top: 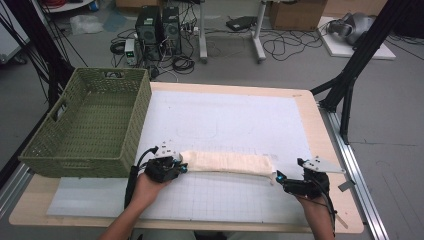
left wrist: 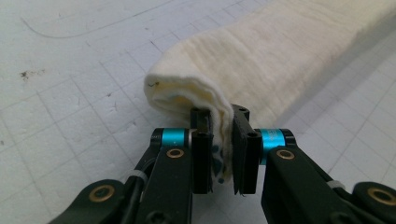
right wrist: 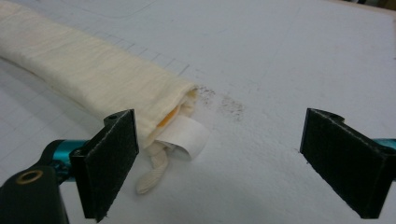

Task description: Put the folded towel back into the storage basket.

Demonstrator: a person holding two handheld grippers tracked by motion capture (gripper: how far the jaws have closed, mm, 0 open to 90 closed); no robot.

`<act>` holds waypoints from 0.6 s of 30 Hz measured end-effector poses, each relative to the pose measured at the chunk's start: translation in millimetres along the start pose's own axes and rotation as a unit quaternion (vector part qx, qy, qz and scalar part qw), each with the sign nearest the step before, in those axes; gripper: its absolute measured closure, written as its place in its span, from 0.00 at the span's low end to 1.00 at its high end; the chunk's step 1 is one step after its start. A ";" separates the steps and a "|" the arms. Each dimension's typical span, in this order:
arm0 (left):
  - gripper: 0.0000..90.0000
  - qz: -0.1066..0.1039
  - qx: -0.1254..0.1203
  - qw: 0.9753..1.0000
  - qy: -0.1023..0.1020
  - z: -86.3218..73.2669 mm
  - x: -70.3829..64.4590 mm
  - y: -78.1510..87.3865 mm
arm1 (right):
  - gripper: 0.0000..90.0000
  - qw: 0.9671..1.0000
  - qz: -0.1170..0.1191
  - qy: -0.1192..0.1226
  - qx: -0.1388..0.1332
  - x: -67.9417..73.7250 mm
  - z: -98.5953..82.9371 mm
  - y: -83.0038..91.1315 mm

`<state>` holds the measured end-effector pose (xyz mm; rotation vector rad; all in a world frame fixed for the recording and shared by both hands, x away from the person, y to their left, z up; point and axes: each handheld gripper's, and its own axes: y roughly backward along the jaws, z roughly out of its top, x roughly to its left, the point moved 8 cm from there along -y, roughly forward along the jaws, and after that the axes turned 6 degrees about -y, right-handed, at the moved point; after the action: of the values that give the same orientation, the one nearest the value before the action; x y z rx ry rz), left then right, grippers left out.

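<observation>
A cream towel (top: 227, 162), folded into a long narrow strip, lies across the white gridded mat (top: 220, 125). My left gripper (top: 176, 165) is shut on the towel's left end; in the left gripper view the folded cloth (left wrist: 261, 60) is pinched between the black jaws of that gripper (left wrist: 223, 154). My right gripper (top: 279, 179) sits just past the towel's right end, open wide. In the right gripper view the towel's end (right wrist: 107, 79), with a white label (right wrist: 184, 137) and a loose cord, lies beside the left pad (right wrist: 112, 163); that gripper (right wrist: 229, 168) holds nothing.
A green wicker basket (top: 132, 125) stands on the table's left side, beside the mat. The wooden table edge (top: 325, 150) runs along the right. Beyond the table are computers, cables and black stand legs on the floor.
</observation>
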<state>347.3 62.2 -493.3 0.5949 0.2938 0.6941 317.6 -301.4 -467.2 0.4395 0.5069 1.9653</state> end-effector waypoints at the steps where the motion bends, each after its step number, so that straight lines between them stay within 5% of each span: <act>1: 0.89 0.000 -0.005 1.000 0.003 1.0 0.3 0.8 | 0.12 1.000 0.001 0.000 0.003 1.2 -0.3 -2.3; 5: 0.88 -0.001 -0.021 1.000 0.008 4.8 1.4 4.4 | 0.12 1.000 0.015 -0.005 0.018 10.2 -1.0 -12.6; 10: 0.88 -0.002 -0.022 1.000 0.008 4.6 1.5 5.8 | 0.29 0.999 0.027 -0.022 0.011 18.1 3.4 -22.2; 18: 0.88 0.003 -0.022 1.000 0.007 3.9 2.8 6.7 | 0.49 0.997 0.044 0.013 0.057 30.8 -8.5 -41.8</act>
<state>347.6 66.6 -486.4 0.5489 0.2898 0.7100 331.8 -258.3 -493.9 0.5162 0.6284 2.0353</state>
